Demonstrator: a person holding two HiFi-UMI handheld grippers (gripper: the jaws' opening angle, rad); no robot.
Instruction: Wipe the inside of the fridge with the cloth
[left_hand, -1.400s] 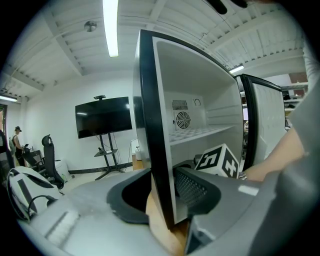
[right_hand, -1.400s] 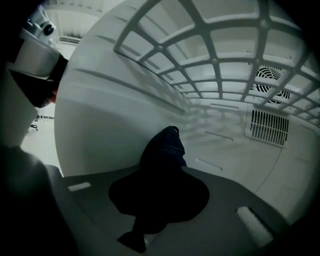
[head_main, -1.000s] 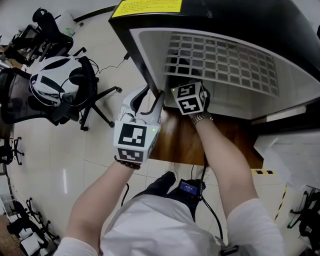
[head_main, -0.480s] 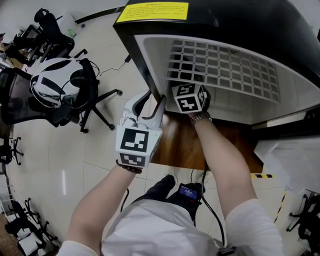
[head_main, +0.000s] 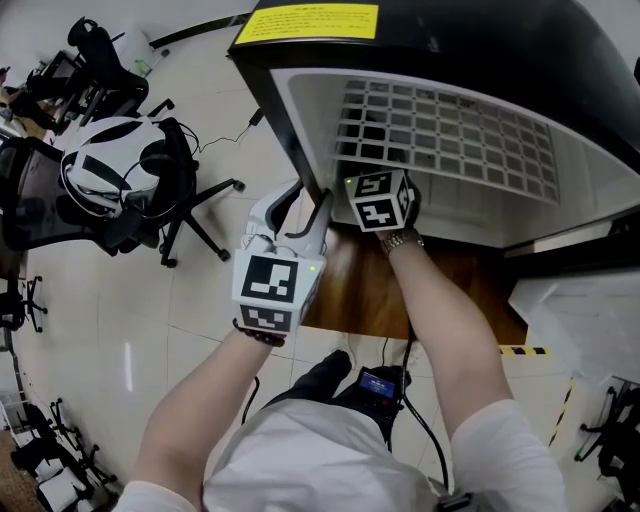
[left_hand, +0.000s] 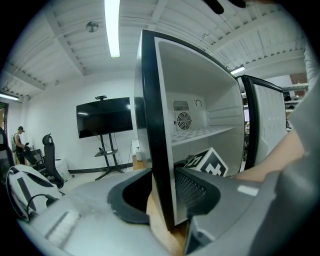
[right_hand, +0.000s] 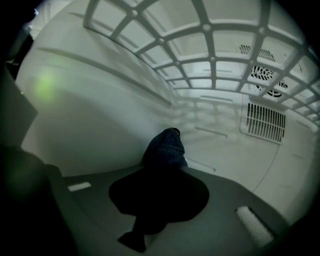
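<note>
A small black fridge (head_main: 430, 45) stands open, with white walls and a white wire shelf (head_main: 450, 120). My left gripper (head_main: 304, 200) straddles the front edge of the fridge's left wall (left_hand: 156, 125). Its jaws have just been closing, with that wall between them, and the pads now sit against it. My right gripper (head_main: 380, 197) reaches in under the wire shelf (right_hand: 200, 50); its tips are hidden behind its marker cube in the head view. In the right gripper view this gripper (right_hand: 160, 192) is shut on a bunched dark blue cloth (right_hand: 164, 150) that rests against the white inner wall.
The fridge door (left_hand: 265, 120) hangs open at the right. A fan vent (right_hand: 267, 80) sits in the back wall. An office chair with a white bag (head_main: 105, 165) stands to the left on the tile floor. Wooden boarding (head_main: 365, 290) lies under the fridge, and a TV on a stand (left_hand: 104, 117) is behind.
The head view has tipped slightly. Both grippers keep their places at the fridge, and the cloth stays in the right one.
</note>
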